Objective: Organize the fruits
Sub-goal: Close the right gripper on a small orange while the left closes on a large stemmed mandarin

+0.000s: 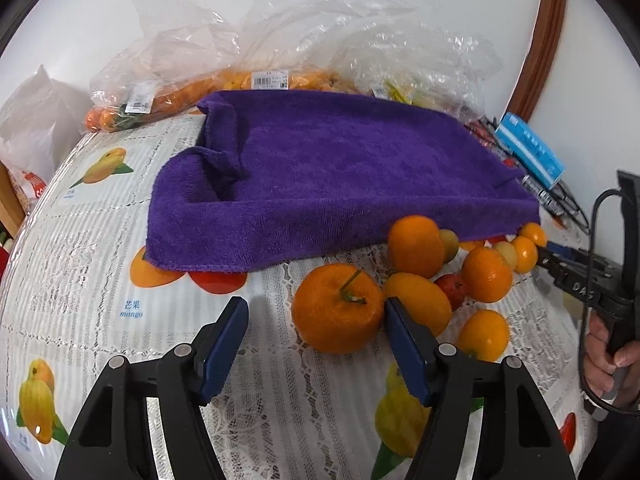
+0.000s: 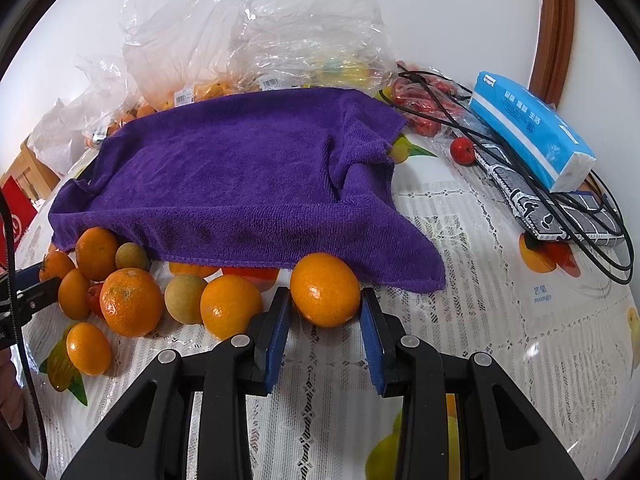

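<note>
A pile of loose oranges, small greenish fruits and a red one lies on the fruit-print tablecloth (image 1: 80,240) in front of a purple towel (image 1: 340,176) draped over something flat. My left gripper (image 1: 315,305) is open around a large stemmed orange (image 1: 338,308). Its right pad (image 1: 404,344) touches the orange, and a gap remains at the left pad (image 1: 224,344). In the right wrist view my right gripper (image 2: 325,301) is shut on a smooth orange (image 2: 325,290) at the pile's right end, by the towel's (image 2: 240,184) hem. The left gripper's tip (image 2: 28,284) shows at the left edge.
Clear plastic bags of oranges (image 1: 160,96) and other fruit (image 2: 312,52) stand behind the towel. At the right lie a blue tissue pack (image 2: 532,128), a patterned case (image 2: 532,208), black cables (image 2: 592,216) and small red fruits (image 2: 462,150). A person's hand (image 1: 612,352) holds the right gripper's handle.
</note>
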A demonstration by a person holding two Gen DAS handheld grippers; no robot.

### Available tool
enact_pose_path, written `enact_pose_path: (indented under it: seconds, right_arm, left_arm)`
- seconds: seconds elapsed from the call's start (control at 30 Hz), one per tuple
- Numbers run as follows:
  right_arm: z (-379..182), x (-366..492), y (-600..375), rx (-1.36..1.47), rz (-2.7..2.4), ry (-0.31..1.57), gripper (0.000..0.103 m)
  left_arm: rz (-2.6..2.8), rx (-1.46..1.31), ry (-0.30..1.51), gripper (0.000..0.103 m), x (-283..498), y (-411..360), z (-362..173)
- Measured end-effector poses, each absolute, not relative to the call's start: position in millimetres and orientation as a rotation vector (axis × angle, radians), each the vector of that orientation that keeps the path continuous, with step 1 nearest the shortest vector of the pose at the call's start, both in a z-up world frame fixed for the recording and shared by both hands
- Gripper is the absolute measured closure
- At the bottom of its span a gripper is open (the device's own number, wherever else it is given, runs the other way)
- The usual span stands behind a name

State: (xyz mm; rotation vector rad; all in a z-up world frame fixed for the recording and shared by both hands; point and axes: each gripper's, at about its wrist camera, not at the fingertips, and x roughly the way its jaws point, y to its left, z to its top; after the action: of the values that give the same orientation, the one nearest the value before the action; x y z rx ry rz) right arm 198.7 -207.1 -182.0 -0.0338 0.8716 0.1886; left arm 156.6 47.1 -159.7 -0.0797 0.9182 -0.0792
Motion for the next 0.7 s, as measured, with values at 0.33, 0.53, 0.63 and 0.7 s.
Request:
enact_pose_path:
  seconds: [0.33, 0.53, 0.63, 0.7]
  right_arm:
    - [-182.2, 198.6, -207.1, -0.028, 0.192, 0.871, 0.068]
    - [-182.6, 201.0, -205.7, -0.018, 0.192, 0.872, 0.068]
    - [-182.4, 201.3, -209.3, 0.007, 0.203, 0.87, 0.069]
    - [-182.4, 201.6, -212.3, 0.025, 0.211, 0.868, 0.069]
  left_arm:
    - [-0.076, -0.03, 0.911, 0.059, 161.0, 33.8, -162.1]
    - [-0.069, 0.003, 0.914, 0.055, 162.5, 27.5, -162.6]
    - [-0.081, -0.037, 0.905, 0.061, 161.3, 34.4, -161.2]
    - [-0.11, -0.092, 0.902, 0.061, 160.5, 41.4, -160.4]
